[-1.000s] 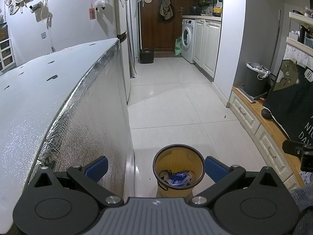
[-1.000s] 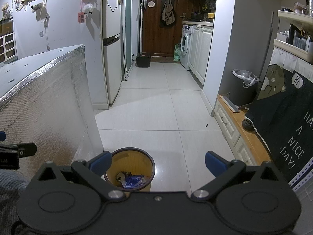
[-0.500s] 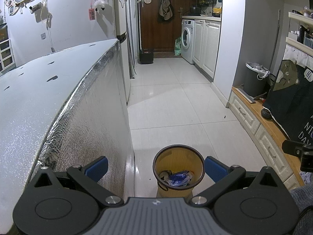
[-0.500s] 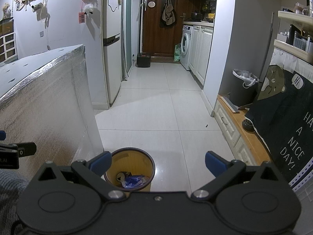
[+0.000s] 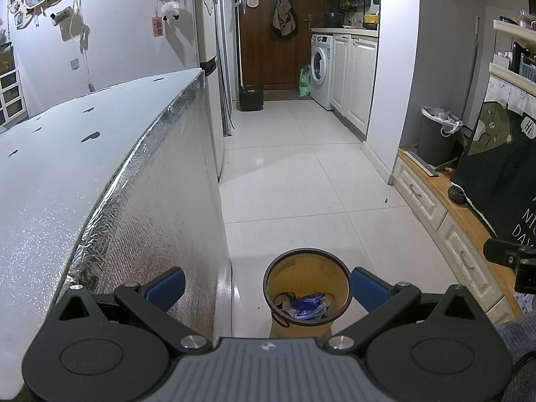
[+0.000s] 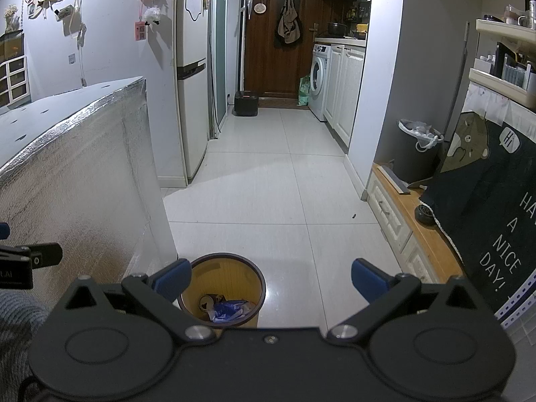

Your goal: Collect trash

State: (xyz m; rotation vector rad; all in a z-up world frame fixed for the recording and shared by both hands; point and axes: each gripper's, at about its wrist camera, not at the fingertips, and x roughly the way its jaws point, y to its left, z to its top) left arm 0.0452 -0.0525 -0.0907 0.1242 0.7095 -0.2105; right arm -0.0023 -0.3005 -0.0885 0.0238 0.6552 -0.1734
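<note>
Gaping wide, 2 empty grippers, left gripper [image 5: 266,288] and right gripper [image 6: 270,279], hover above 1 bin [image 5: 306,293].

Glossy white floor tiles [image 5: 301,181], crinkled foil-covered table [image 5: 110,221], smooth yellow plastic bin [image 5: 306,284], matt black tongs [image 6: 270,276].

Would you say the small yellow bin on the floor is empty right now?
No, the yellow bin already holds a blue wrapper and other scraps.
</note>
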